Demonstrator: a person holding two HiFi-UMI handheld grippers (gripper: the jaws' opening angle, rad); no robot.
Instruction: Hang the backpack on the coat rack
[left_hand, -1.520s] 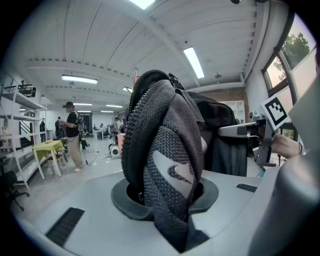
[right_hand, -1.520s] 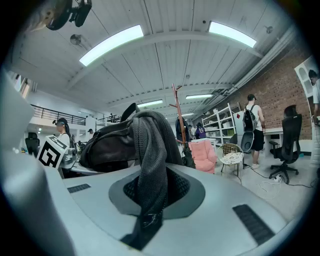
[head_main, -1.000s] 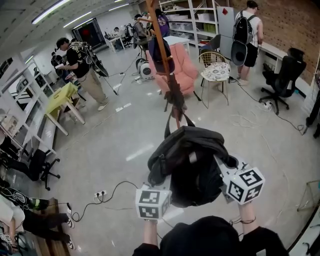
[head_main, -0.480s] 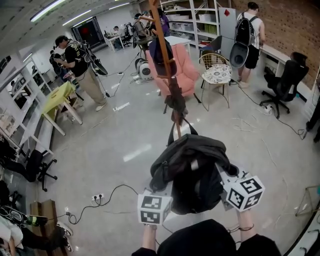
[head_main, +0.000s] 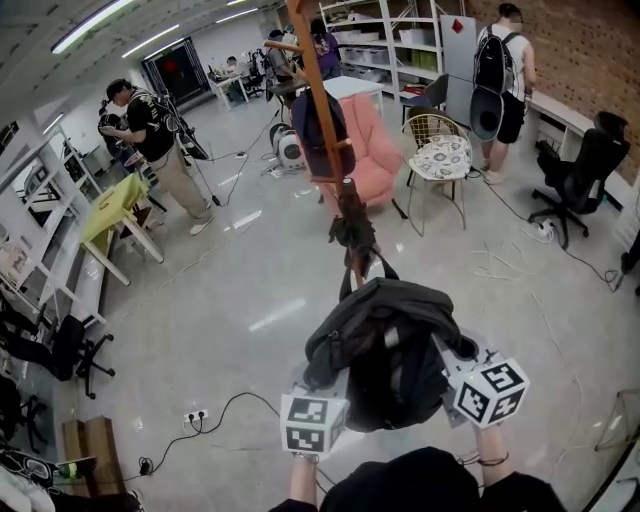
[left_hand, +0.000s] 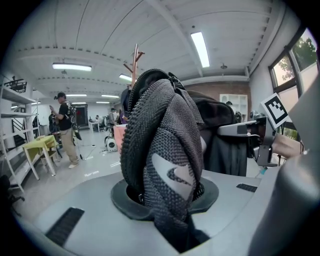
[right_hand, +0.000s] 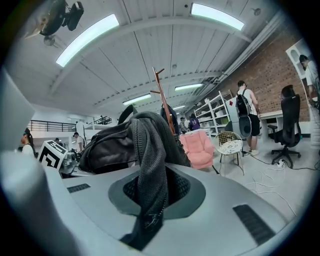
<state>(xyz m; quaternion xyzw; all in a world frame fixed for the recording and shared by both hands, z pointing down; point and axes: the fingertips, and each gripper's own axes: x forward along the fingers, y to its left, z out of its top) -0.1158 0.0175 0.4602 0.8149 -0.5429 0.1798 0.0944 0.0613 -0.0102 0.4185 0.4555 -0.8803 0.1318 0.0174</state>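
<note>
A dark grey backpack (head_main: 388, 338) hangs in the air between my two grippers, low in the head view. My left gripper (head_main: 330, 378) is shut on a padded strap (left_hand: 167, 165) with a pale logo. My right gripper (head_main: 446, 352) is shut on a thin mesh strap (right_hand: 149, 160). The wooden coat rack (head_main: 318, 100) stands just beyond the backpack, with dark clothes hanging on its pole. Its bare top pegs (left_hand: 135, 55) show above the backpack in the left gripper view. In the right gripper view the rack (right_hand: 161, 92) rises behind the backpack (right_hand: 112, 145).
A pink armchair (head_main: 372, 140) and a wire chair (head_main: 437, 150) stand behind the rack. People stand at the left (head_main: 150, 130) and at the back right (head_main: 500, 70). A yellow table (head_main: 118, 200), an office chair (head_main: 580, 170) and floor cables (head_main: 215, 408) are around.
Both grippers have carried the backpack closer to the coat rack. Their hold on the straps looks the same.
</note>
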